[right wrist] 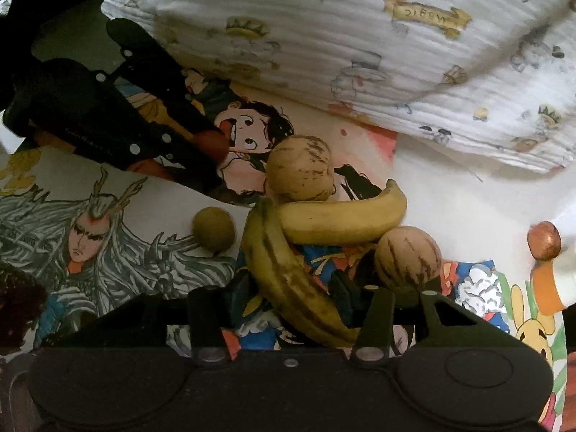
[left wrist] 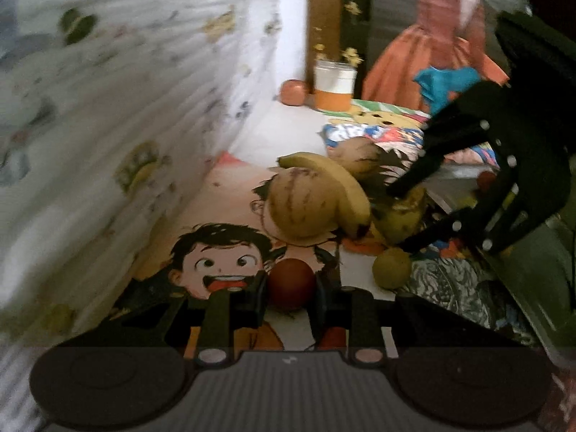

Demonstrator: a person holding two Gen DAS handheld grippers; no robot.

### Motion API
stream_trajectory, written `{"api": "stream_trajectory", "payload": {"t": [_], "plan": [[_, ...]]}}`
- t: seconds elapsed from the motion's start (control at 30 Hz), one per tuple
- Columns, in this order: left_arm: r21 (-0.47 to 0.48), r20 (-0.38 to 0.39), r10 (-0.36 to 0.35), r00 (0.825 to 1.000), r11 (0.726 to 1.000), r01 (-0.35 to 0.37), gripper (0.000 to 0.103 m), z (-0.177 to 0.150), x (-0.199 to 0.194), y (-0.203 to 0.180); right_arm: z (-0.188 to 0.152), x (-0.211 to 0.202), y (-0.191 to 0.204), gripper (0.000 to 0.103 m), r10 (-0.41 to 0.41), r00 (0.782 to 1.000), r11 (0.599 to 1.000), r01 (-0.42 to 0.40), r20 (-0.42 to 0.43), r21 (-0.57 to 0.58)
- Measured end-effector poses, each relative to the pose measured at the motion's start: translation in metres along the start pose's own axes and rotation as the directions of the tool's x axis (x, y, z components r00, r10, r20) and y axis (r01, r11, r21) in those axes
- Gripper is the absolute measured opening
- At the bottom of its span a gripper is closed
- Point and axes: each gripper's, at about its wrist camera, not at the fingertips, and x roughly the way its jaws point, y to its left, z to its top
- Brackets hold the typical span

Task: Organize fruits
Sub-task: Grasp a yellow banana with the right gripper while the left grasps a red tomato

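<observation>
My left gripper [left wrist: 291, 284] is shut on a dark red round fruit [left wrist: 290, 283], low over the cartoon-printed sheet. My right gripper [right wrist: 288, 297] straddles a spotted greenish banana [right wrist: 288, 280] with its jaws close on both sides; whether it grips it I cannot tell. A yellow banana [right wrist: 342, 219] lies across it, between two tan striped melons [right wrist: 298, 169] [right wrist: 408, 255]. A small green round fruit [right wrist: 213, 229] lies to the left. In the left wrist view the right gripper [left wrist: 399, 216] reaches into the pile from the right.
A white printed pillow [right wrist: 360, 54] borders the pile at the back. An orange fruit [left wrist: 293, 93] and a white and orange jar [left wrist: 334, 84] stand farther off. A person in an orange dress [left wrist: 439, 54] sits at the far right.
</observation>
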Motion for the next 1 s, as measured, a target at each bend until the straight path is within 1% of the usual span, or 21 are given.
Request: {"api": "stream_trajectory", "payload": {"t": [0.1, 0.17, 0.23, 0.43, 0.5, 0.6, 0.7, 0.83, 0.87, 0.93, 1.0], "plan": [[-0.032, -0.001, 0.009, 1.000, 0.999, -0.009, 0.030, 0.001, 0.000, 0.001, -0.001, 0.000, 0.006, 0.049, -0.026, 1.000, 0.999, 0.026, 0.000, -0.025], [-0.042, -0.001, 0.009, 1.000, 0.999, -0.009, 0.030, 0.000, -0.001, 0.001, -0.001, -0.002, 0.010, 0.046, -0.042, 0.999, 0.998, 0.042, 0.006, -0.048], [-0.045, 0.001, 0.009, 1.000, 0.999, -0.009, 0.030, -0.002, -0.003, 0.000, -0.003, -0.004, 0.016, 0.045, -0.066, 0.998, 0.996, 0.066, 0.013, -0.066], [-0.069, 0.003, 0.010, 1.000, 0.998, -0.010, 0.030, -0.003, -0.003, -0.006, -0.009, -0.007, 0.042, 0.042, -0.174, 0.984, 0.973, 0.179, 0.048, -0.143], [-0.075, 0.003, 0.008, 1.000, 0.997, -0.007, 0.030, -0.004, -0.004, -0.008, -0.013, -0.008, 0.052, 0.040, -0.217, 0.974, 0.958, 0.226, 0.065, -0.178], [-0.085, 0.011, 0.023, 1.000, 0.996, -0.022, 0.030, -0.005, -0.007, -0.011, -0.018, -0.008, 0.065, 0.038, -0.273, 0.958, 0.934, 0.286, 0.088, -0.214], [-0.106, 0.018, 0.026, 0.999, 0.994, -0.024, 0.030, -0.006, -0.010, -0.009, -0.023, -0.008, 0.079, 0.035, -0.327, 0.938, 0.898, 0.346, 0.114, -0.270], [-0.123, 0.028, 0.048, 0.998, 0.991, -0.044, 0.030, -0.011, -0.017, -0.010, -0.026, -0.006, 0.089, 0.033, -0.373, 0.918, 0.868, 0.397, 0.136, -0.299], [-0.130, 0.030, 0.051, 0.998, 0.990, -0.047, 0.030, -0.012, -0.019, -0.011, -0.027, -0.005, 0.093, 0.032, -0.394, 0.907, 0.850, 0.422, 0.151, -0.315], [-0.142, 0.034, 0.066, 0.997, 0.988, -0.060, 0.030, -0.013, -0.021, -0.012, -0.029, -0.002, 0.099, 0.032, -0.417, 0.894, 0.829, 0.447, 0.160, -0.335], [-0.165, 0.048, 0.076, 0.996, 0.984, -0.068, 0.030, -0.017, -0.025, -0.013, -0.029, -0.002, 0.102, 0.032, -0.428, 0.888, 0.823, 0.460, 0.168, -0.335]]}}
